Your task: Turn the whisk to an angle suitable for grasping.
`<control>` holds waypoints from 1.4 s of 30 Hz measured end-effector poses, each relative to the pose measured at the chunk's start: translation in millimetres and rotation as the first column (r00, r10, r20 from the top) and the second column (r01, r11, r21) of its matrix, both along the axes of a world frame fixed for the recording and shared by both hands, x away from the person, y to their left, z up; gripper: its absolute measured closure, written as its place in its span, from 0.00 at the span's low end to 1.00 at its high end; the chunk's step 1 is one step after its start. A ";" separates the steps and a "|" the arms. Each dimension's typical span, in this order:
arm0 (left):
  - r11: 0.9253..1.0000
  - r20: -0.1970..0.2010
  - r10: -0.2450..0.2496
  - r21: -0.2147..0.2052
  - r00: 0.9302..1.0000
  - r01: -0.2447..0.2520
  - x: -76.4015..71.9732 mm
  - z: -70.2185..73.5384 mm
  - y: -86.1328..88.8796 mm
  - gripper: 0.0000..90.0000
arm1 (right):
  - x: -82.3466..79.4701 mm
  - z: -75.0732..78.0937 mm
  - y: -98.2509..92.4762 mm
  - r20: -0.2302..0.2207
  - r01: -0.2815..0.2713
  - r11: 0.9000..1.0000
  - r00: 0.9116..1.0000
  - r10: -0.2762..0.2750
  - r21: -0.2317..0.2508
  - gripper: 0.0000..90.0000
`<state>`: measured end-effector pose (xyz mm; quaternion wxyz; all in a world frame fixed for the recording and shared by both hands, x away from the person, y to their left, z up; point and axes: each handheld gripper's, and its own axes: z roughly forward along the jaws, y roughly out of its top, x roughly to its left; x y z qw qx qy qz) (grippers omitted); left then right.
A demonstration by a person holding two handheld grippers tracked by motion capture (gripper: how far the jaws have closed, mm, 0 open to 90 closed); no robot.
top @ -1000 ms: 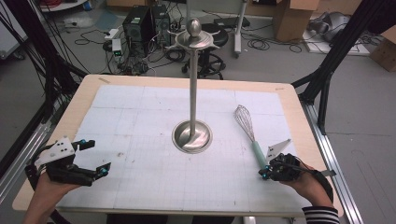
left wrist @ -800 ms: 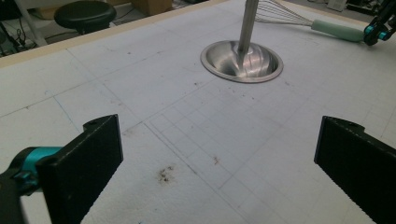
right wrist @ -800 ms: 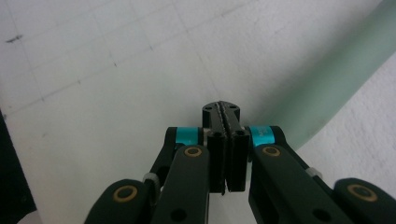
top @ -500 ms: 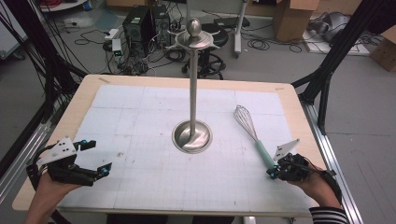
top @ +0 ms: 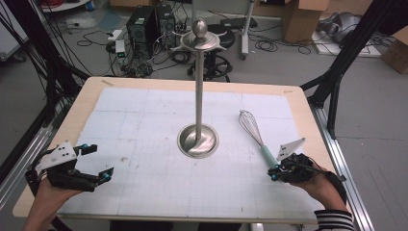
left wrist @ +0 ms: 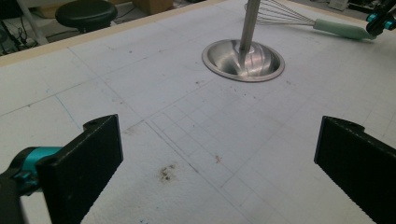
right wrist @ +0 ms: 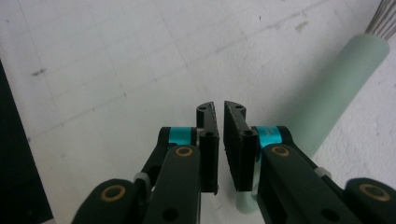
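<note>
the right gripper (top: 275, 172) is being held with its jaws just parting, only a narrow gap, nothing pinched; the whisk (top: 255, 134) is lying just beside it, its handle alongside 1 jaw; the left gripper (top: 96, 163) is being kept spread wide

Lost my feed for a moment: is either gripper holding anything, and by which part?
Nothing is held. The right gripper is nearly shut beside the whisk handle; the left gripper is open over the table.

Whisk (top: 251, 127): shiny wire, matt mint plastic handle; glossy polished metal stand (top: 198, 140); matt white gridded mat (top: 144, 144)
</note>
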<state>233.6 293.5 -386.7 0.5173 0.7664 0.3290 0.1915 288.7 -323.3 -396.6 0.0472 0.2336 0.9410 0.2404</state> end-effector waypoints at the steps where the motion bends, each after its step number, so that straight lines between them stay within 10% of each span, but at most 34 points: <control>1: 1.000 0.000 0.000 0.000 1.000 0.000 0.0 0.0 0.0 0.02 | 0.0 0.0 0.0 0.000 0.000 1.000 1.000 0.000 0.000 0.92; 8: 1.000 0.001 0.000 -0.001 1.000 0.000 -0.3 0.7 1.0 0.02 | 3.9 13.0 8.0 0.025 0.018 0.999 1.000 -0.019 0.039 0.77; 20: 1.000 0.006 -0.002 -0.002 1.000 0.002 -0.9 1.9 2.2 0.02 | 10.0 34.1 16.8 0.091 0.075 0.991 0.992 -0.085 0.107 0.10; 23: 1.000 0.006 -0.003 -0.003 1.000 0.003 -0.9 1.9 1.5 0.02 | 13.2 38.6 17.9 0.127 0.155 0.979 0.977 -0.172 0.130 0.00; 42: 1.000 0.006 0.000 -0.007 1.000 0.000 -0.9 1.8 2.6 0.02 | 36.0 29.3 15.8 0.122 0.240 0.967 0.961 -0.250 0.088 0.00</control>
